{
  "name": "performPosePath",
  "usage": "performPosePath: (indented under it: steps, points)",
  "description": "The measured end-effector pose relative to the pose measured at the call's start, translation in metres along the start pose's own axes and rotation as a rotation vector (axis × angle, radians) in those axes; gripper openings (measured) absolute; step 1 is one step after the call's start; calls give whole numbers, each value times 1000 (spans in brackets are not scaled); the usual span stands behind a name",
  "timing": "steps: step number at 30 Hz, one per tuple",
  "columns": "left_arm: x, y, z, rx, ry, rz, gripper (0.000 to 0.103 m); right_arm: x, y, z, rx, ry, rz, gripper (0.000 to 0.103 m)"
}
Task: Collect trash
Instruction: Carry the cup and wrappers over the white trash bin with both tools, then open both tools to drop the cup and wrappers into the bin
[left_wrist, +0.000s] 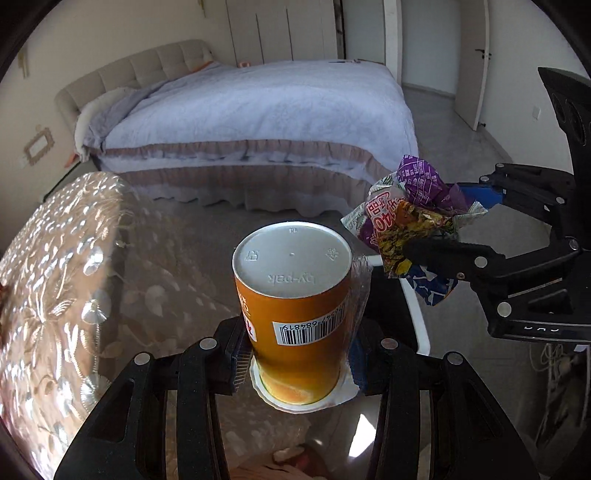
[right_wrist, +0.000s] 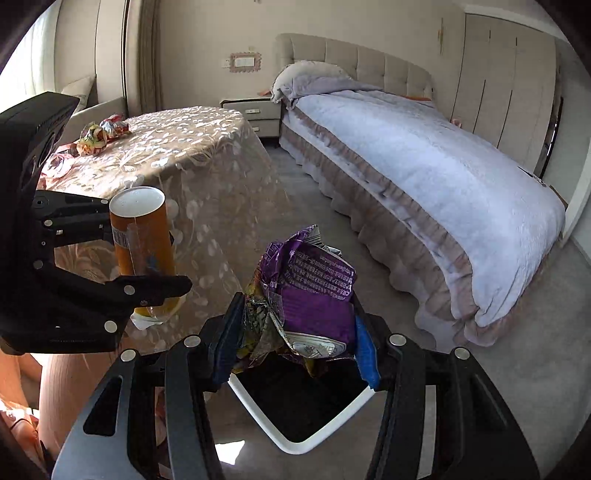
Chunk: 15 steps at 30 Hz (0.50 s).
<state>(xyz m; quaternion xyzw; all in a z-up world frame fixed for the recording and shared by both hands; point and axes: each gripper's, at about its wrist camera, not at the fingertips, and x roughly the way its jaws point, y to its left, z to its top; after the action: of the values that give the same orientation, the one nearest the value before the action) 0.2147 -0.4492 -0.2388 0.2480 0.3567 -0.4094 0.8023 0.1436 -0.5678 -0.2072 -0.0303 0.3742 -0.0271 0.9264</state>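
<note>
Lace-covered table (right_wrist: 177, 155) beside bin (right_wrist: 295, 424); wrappers (right_wrist: 105, 133) on table; bed (right_wrist: 424, 177) beyond

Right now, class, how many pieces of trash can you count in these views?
4: an orange cup in the left gripper, a purple wrapper in the right gripper, two crumpled wrappers on the table. More may be hidden.

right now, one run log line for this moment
left tool: shut on orange cup | right tool: shut on purple wrapper | bin: below wrapper | table: more wrappers
</note>
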Motion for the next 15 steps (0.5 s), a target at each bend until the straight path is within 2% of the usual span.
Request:
performPosePath:
  steps: [5, 10, 11, 12, 13, 14, 15]
  points:
    - [80, -26, -6, 142, 116, -69, 43, 56, -24, -45, -40, 156, 8, 54]
    - [139, -43, -13, 200, 229, -150, 45, 94, -27, -80, -92, 264, 24, 56]
    - [149, -43, -12, 209, 248, -166, 50, 99, -28, -85, -95, 277, 28, 57]
    - [155, -44, -13, 220, 258, -172, 81, 103, -29, -90, -96, 289, 41, 65]
    - [163, -44, -13, 232, 260, -170, 98, 107, -31, -94, -96, 301, 48, 72]
    - [165, -46, -14, 243, 258, -180, 98, 109, -33, -98, -101, 304, 48, 89]
    - [170, -46, -15, 249, 270, -191, 98, 108, -33, -101, -115, 298, 33, 99]
